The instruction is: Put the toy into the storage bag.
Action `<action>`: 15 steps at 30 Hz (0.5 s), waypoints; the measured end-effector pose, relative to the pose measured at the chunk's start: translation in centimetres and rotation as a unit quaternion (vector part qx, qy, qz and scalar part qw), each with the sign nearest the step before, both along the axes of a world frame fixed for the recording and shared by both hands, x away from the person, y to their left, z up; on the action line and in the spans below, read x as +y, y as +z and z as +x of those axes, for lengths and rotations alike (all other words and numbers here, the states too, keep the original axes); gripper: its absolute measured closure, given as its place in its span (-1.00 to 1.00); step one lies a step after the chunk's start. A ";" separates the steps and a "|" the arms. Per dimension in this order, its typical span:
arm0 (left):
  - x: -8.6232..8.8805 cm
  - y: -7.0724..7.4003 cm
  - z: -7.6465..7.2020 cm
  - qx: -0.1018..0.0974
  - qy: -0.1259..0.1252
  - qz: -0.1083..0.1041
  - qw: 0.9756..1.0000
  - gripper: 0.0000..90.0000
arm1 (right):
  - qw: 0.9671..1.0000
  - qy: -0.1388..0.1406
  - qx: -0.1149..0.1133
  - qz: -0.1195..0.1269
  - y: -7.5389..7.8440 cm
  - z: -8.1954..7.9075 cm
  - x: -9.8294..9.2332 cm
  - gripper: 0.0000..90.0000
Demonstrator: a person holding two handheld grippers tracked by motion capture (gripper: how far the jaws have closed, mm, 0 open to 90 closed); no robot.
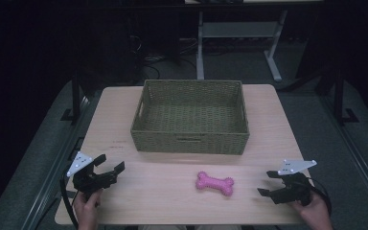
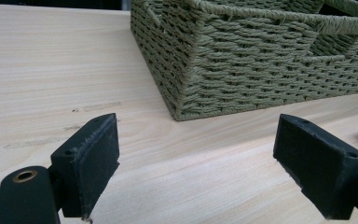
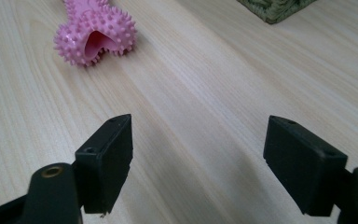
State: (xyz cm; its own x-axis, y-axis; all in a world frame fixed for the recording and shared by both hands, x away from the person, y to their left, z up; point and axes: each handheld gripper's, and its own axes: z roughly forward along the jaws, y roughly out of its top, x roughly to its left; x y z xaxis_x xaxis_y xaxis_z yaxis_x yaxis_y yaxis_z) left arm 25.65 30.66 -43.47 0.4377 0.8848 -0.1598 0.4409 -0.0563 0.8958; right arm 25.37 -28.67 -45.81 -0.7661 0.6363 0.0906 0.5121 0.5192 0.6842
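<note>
I can read no brand, label or writing on anything here. My right gripper [image 1: 271,184] hangs over the pale wood table [image 1: 124,103] near its front edge, jaws spread wide with nothing between them but bare grain. The pink spiked bone toy [image 1: 214,183] lies flat on the wood just ahead of those jaws, toward my left, not touching them; in the right gripper view its knobbed end [image 3: 94,38] sits beyond my left jaw. My left gripper [image 1: 110,168] is well apart from the toy on its other side, also wide open and holding nothing. Straight ahead of it stands the green woven basket [image 1: 189,142], its near corner [image 2: 182,93] close beyond my jaws; a few dark scuffs mark the wood in front of my left jaw.

The tabletop is light, smooth, with rounded corners. Around it the room is dark: grey floor, a white desk frame [image 1: 200,52] and cables behind the basket. Between the basket's front wall and the table's near edge runs an open strip of wood, with only the toy in it, between my two grippers.
</note>
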 end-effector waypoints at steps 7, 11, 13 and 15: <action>-0.3 -0.2 0.3 0.005 -0.007 0.002 1.000 -0.69 | 1.000 0.006 0.000 -0.001 0.4 0.0 0.6 -0.53; -0.2 -0.2 0.2 0.002 -0.006 0.003 1.000 -0.69 | 1.000 0.013 -0.006 -0.007 0.9 0.0 1.5 -0.54; -0.2 -0.2 0.2 0.003 -0.007 0.004 1.000 -0.69 | 1.000 0.015 -0.007 -0.010 1.2 0.1 1.9 -0.56; -0.2 -0.2 0.2 0.003 -0.006 0.005 1.000 -0.69 | 1.000 0.025 -0.005 -0.014 1.4 0.1 2.5 -0.56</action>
